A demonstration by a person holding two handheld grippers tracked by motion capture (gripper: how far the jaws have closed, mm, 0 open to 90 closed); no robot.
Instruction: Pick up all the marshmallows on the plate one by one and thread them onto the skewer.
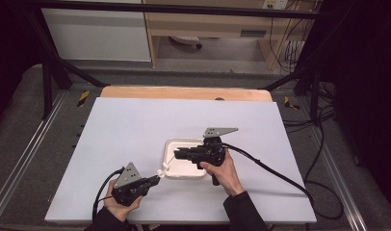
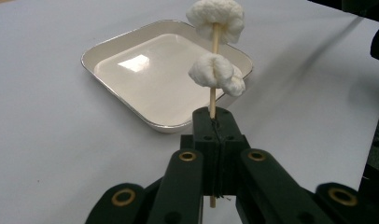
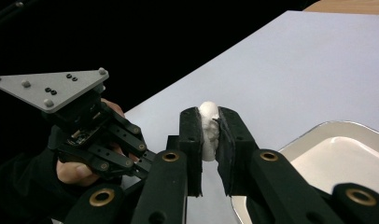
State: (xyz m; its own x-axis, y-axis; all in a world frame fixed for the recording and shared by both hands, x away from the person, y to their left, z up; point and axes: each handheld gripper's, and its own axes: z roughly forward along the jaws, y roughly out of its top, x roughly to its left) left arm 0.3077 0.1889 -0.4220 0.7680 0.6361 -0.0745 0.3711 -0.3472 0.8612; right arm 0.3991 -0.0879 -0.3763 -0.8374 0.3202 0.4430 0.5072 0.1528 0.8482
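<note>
the thin wooden skewer (image 2: 214,100) stands clamped near its lower end between the closed jaws of the left gripper (image 2: 214,122), with two white marshmallows (image 2: 216,73) already threaded on it, one at the tip and one lower down, held above the near edge of the white tray (image 2: 131,81). a third marshmallow (image 3: 209,129) sits squeezed between the jaws of the right gripper (image 3: 210,133), visibly pinched in at the sides, over the tray's near left corner and just beside the skewer's tip in the high view. the likely trouble is in bringing the two together: the skewer's tip is already covered by the top piece, so there looks to be little bare point to push onto, and a soft, squashed marshmallow may tear or slide off line. a sideways push could bend or snap the slender stick, or twist it in the left grip. anything that slips would land on the tray or on the white table sheet (image 1: 136,130).
</note>
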